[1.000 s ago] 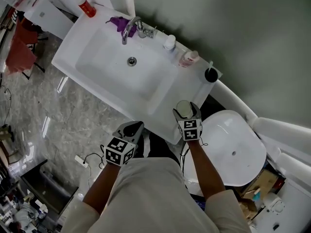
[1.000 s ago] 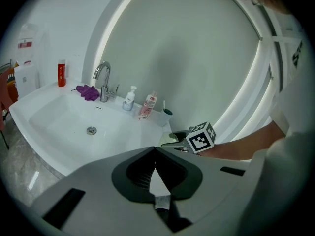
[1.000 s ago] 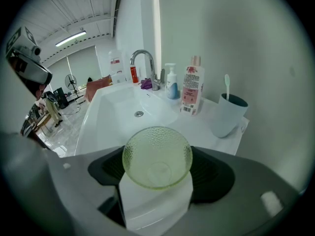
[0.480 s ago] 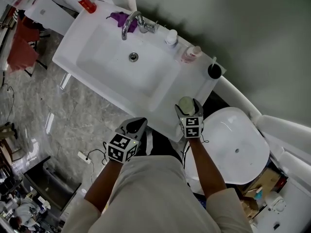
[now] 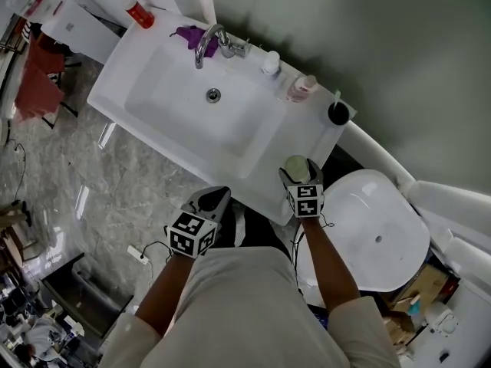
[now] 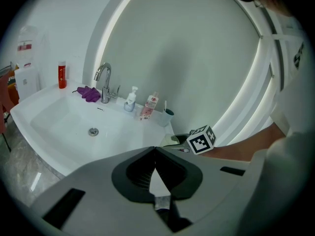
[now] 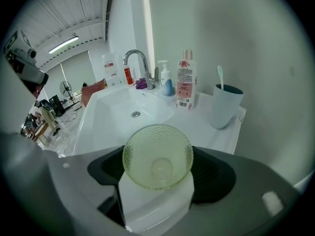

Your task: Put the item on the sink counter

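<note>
Barely moved, our right tongs grip the bowl, seemingly over the desk; we should lower it level; left tongs closed.

Nothing was legible; the label on the pink bottle on the tabletop was too small.
</note>
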